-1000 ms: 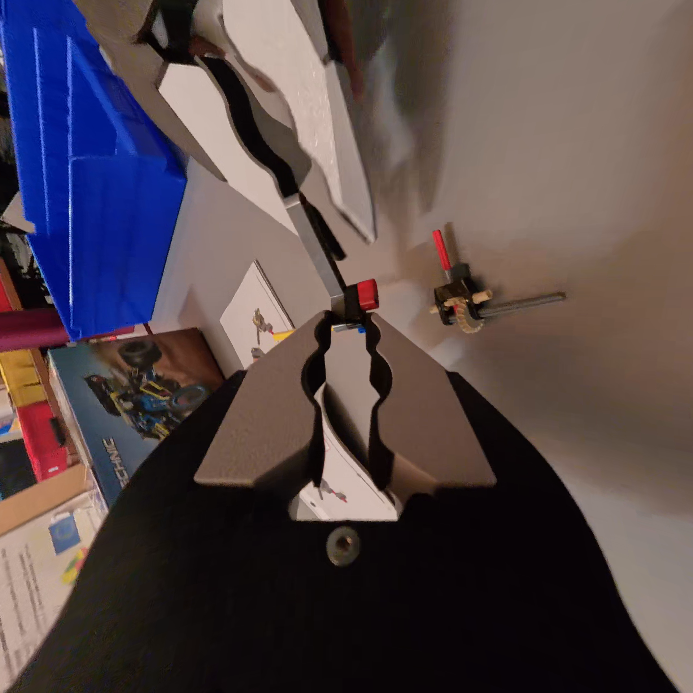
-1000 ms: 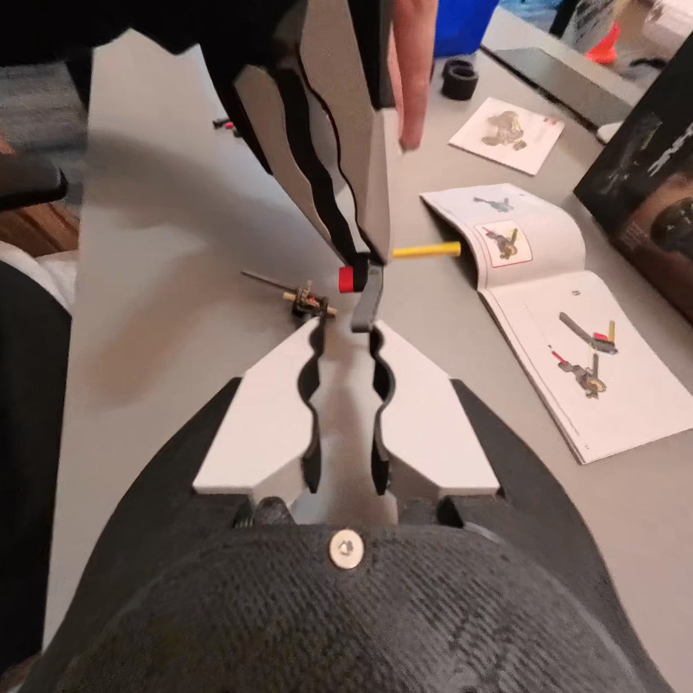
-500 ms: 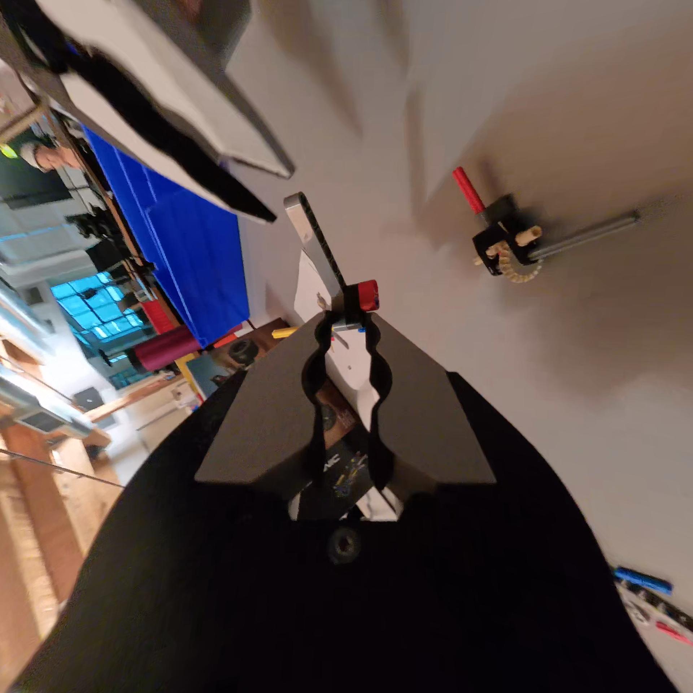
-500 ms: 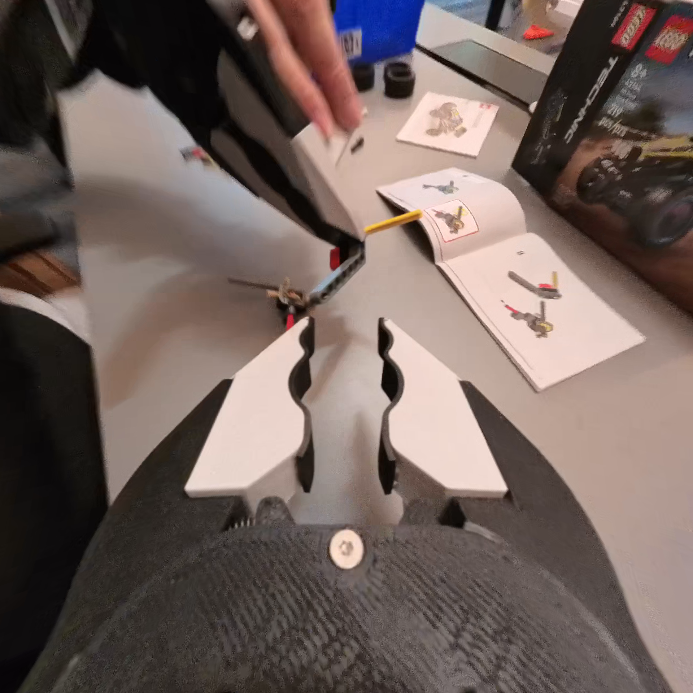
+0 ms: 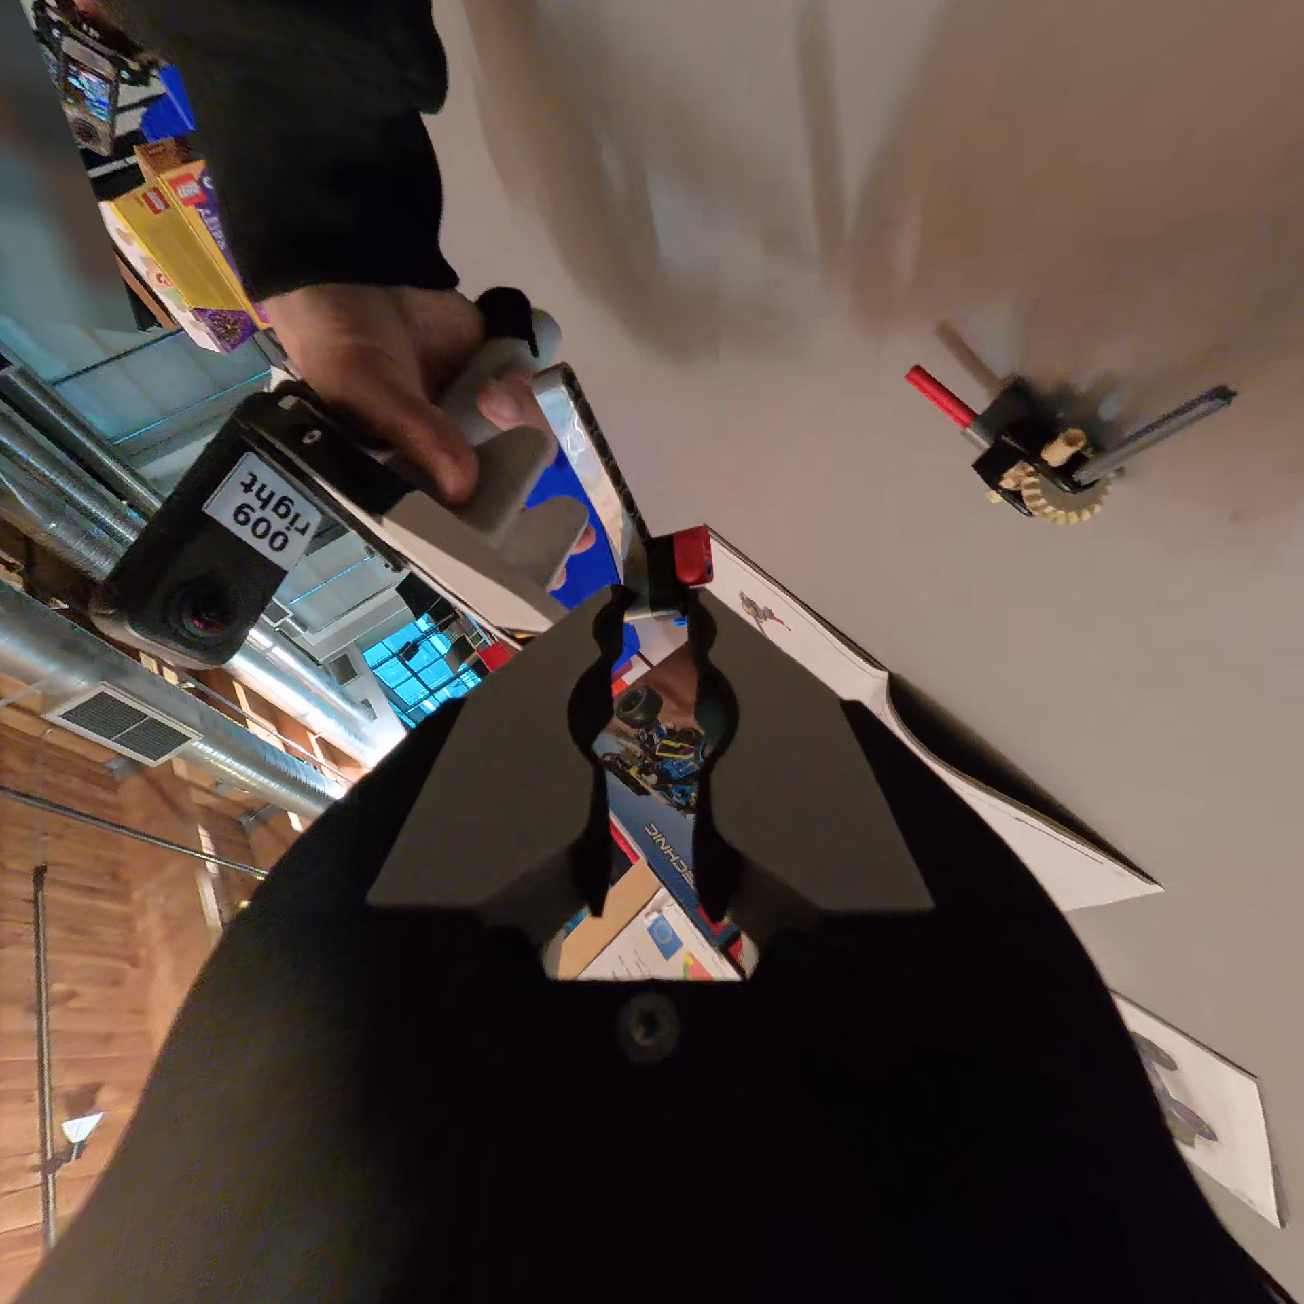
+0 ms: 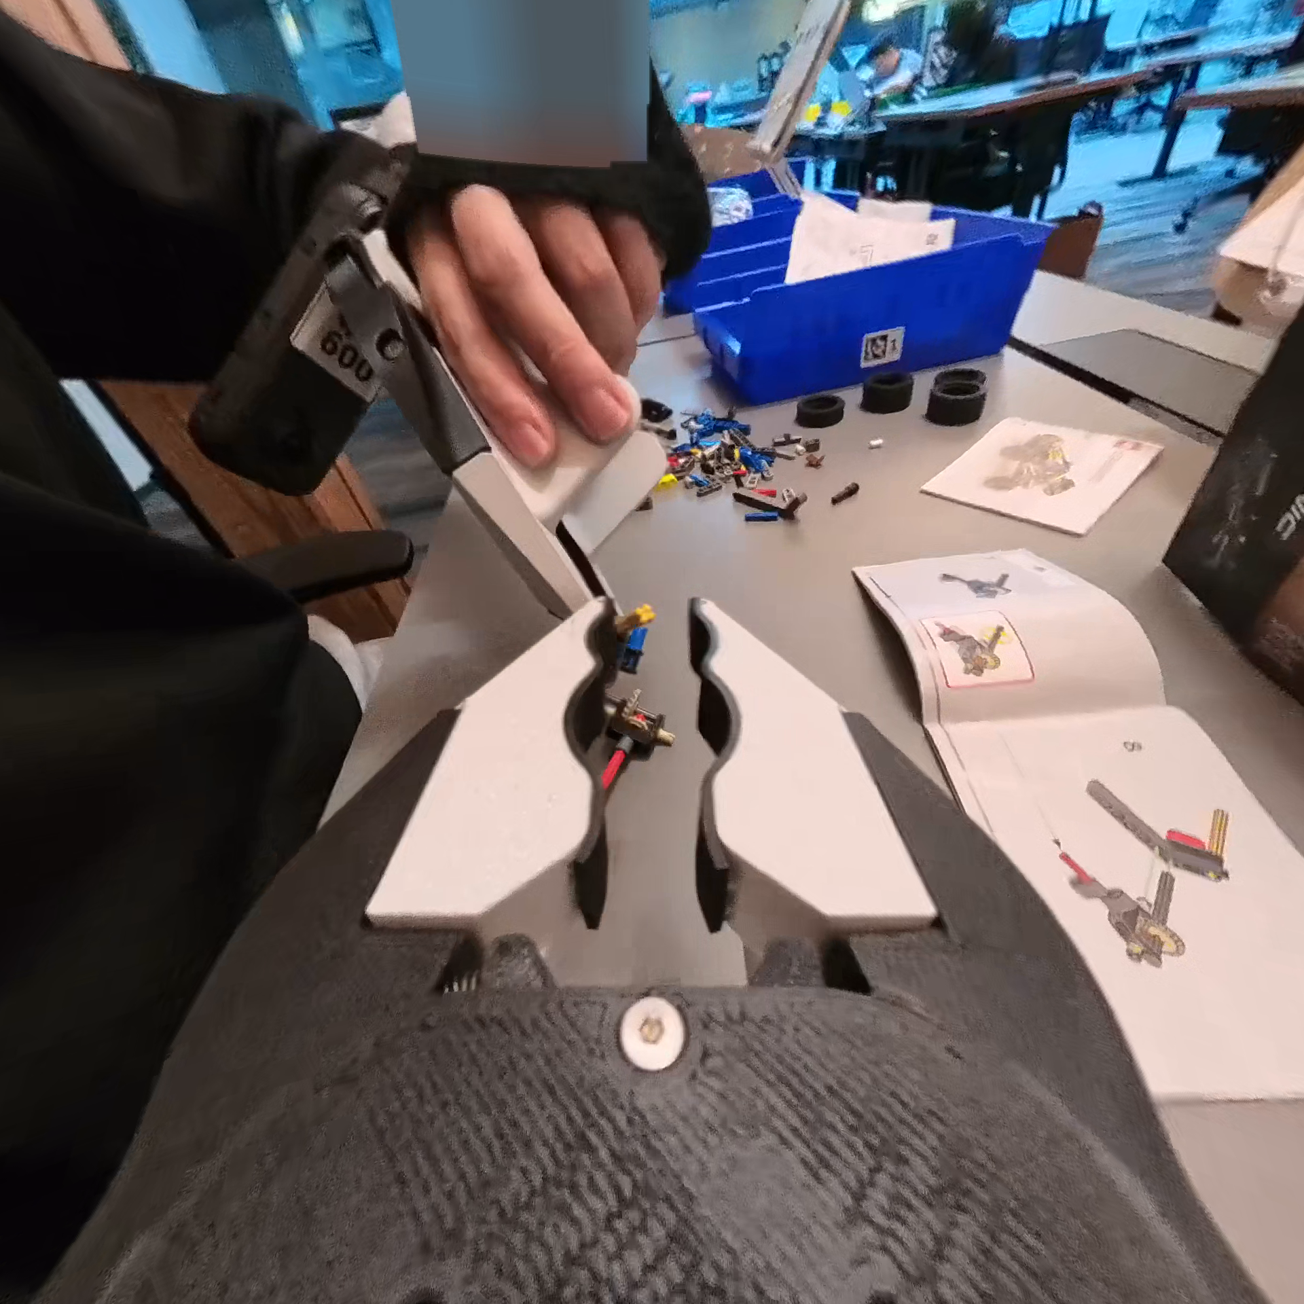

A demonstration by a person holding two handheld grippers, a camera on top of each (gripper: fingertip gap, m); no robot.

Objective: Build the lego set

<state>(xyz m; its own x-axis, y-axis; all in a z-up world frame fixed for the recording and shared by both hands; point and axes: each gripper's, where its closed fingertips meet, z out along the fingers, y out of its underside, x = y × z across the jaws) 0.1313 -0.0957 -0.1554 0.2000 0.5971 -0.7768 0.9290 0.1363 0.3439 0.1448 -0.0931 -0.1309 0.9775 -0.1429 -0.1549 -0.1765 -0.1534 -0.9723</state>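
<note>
your left gripper [image 5: 656, 607] is clamped on a grey beam [image 5: 589, 459] with a red piece [image 5: 691, 557] at its pinched end, lifted off the desk [image 5: 1058, 670]. your right gripper [image 6: 649, 610] stands apart, holding nothing, above the small gear assembly [image 6: 635, 730] lying on the desk. the open instruction booklet [image 6: 1058, 811] lies to the right, loose pieces [image 6: 734, 466] beyond.

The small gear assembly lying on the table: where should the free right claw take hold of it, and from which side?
Judging from its pose, grip the black block at the middle of the gear assembly, coming straight down from above. The red axle, grey axle and tan gear stick outward along the table, so the thin rods would likely pivot. The right claw is open.
</note>
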